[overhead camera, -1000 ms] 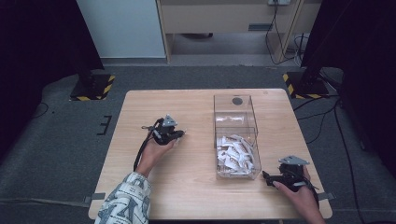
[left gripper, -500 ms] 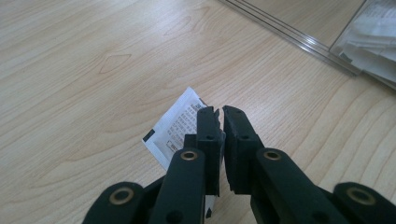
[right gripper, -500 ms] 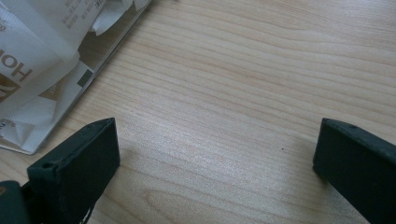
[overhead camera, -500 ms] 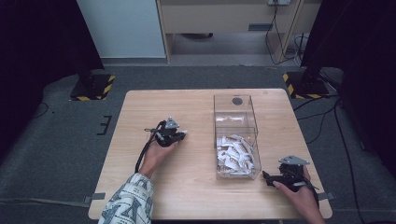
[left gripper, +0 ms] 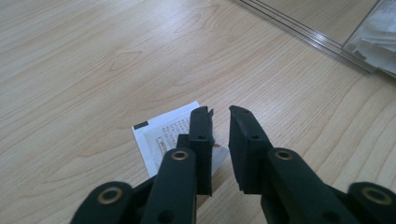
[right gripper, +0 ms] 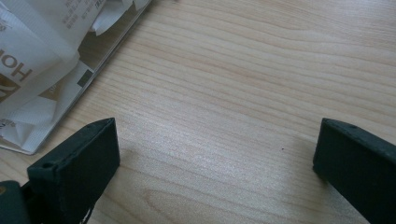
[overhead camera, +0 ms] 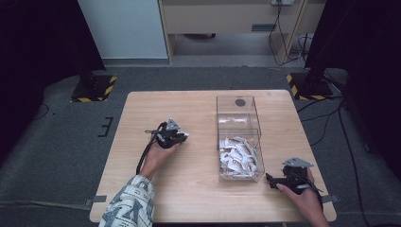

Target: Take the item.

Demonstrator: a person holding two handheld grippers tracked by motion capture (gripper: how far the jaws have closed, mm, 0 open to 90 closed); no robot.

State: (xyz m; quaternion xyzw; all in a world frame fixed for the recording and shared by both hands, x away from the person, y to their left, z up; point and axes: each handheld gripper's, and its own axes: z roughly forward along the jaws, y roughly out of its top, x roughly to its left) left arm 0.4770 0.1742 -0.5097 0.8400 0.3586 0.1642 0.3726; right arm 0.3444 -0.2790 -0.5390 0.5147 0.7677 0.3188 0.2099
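Observation:
A white printed sachet (left gripper: 161,135) lies flat on the wooden table (overhead camera: 198,189), partly under my left gripper (left gripper: 220,112). The jaws hover over its right corner with a narrow gap between them, and bare wood shows through the gap. In the high view the left gripper (overhead camera: 182,137) sits at the table's middle left, with the sachet (overhead camera: 185,135) at its tip. My right gripper (overhead camera: 270,179) rests near the front right, beside the clear box (overhead camera: 218,123). Its jaws (right gripper: 210,177) stand wide open over bare wood.
The clear box is long and runs front to back, right of centre. Several white sachets (overhead camera: 239,153) are heaped in its near half. Its wall (left gripper: 303,37) lies ahead of the left gripper, and its near corner (right gripper: 116,39) with sachets (right gripper: 42,46) is left of the right gripper.

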